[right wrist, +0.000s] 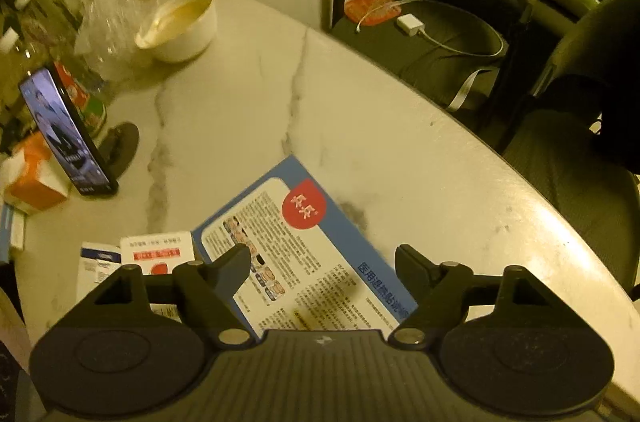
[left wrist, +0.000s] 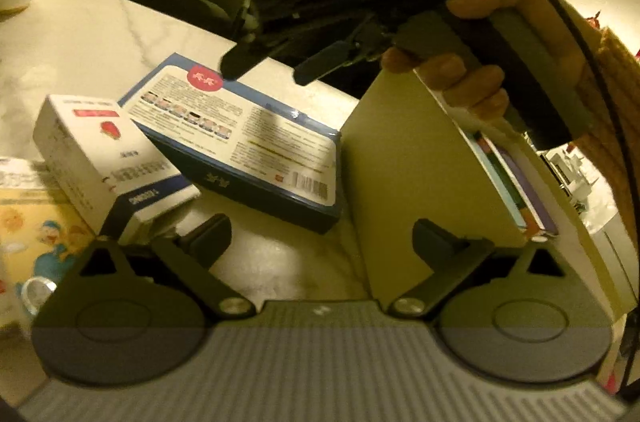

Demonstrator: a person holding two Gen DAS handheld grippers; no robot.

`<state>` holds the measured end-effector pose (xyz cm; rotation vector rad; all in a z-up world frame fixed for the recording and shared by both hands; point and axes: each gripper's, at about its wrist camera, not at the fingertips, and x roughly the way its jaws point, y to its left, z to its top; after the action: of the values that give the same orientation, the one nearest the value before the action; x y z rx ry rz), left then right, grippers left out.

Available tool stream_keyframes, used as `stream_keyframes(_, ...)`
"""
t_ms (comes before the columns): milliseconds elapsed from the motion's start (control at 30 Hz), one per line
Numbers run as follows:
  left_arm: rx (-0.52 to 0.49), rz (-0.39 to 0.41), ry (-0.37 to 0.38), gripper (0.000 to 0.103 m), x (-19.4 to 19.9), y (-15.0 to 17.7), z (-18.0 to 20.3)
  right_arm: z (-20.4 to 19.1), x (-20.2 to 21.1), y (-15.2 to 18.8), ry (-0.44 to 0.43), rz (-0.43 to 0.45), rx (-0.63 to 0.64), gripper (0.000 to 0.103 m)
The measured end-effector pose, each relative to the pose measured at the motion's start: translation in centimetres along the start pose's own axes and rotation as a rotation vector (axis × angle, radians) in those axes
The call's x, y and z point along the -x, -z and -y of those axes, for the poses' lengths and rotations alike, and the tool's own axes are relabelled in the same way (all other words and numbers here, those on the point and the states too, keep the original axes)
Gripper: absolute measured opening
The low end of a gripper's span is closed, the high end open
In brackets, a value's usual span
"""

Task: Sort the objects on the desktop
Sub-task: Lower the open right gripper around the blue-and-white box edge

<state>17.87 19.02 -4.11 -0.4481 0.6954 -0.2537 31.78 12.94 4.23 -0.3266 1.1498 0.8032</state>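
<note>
A blue box [left wrist: 240, 138] with a white printed label and a red mark lies tilted on a white box [left wrist: 92, 150] on the marble table [left wrist: 100, 38]. My left gripper [left wrist: 324, 238] is open just short of them, with only bare table between its fingers. My right gripper [left wrist: 276, 66], held by a hand [left wrist: 472, 86], hovers over the blue box's far end. In the right wrist view the right gripper [right wrist: 324, 262] is open above the blue box [right wrist: 296, 246], pads not touching it. The white box [right wrist: 156, 250] lies to its left.
An olive upright holder [left wrist: 420, 162] with books stands right of the left gripper. A white bowl [right wrist: 180, 26], clear bottles [right wrist: 108, 30], a phone on a stand [right wrist: 64, 134] and an orange box [right wrist: 32, 182] sit at the far left. Dark chairs [right wrist: 440, 22] line the table's edge.
</note>
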Motion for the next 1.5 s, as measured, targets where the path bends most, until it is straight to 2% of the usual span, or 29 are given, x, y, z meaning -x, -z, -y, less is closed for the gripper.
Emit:
stream_keyframes(267,0.072,-0.031,-0.008,0.103,-1.8,-1.1,-0.4,0.6,-2.2,-0.9,0.006,-0.057,-0.013,0.084)
stream_keyframes(433,0.080,-0.036,-0.018,0.103,-2.0,-1.3,-0.4,0.2,-3.3,-1.4,0.026,-0.121,0.005,0.087)
stream_keyframes(500,0.077,-0.035,-0.017,0.103,-2.0,-1.2,-0.4,-0.1,-3.7,-1.4,0.030,-0.148,0.016,0.091)
stream_keyframes(667,0.060,-0.037,-0.029,0.103,-1.5,-0.9,0.0,-0.3,-4.0,-1.1,0.029,-0.173,0.019,0.094)
stream_keyframes(1100,0.012,-0.046,-0.058,0.103,1.2,0.5,1.3,-1.8,-3.2,0.7,-0.010,-0.237,-0.028,0.092)
stream_keyframes(1233,-0.015,-0.044,-0.077,0.103,2.3,1.2,1.6,-2.9,-3.1,1.7,0.002,-0.248,-0.020,0.092)
stream_keyframes(1500,0.043,-0.076,-0.095,0.103,3.9,2.1,0.4,-4.9,-2.5,3.9,-0.007,-0.256,-0.024,0.092)
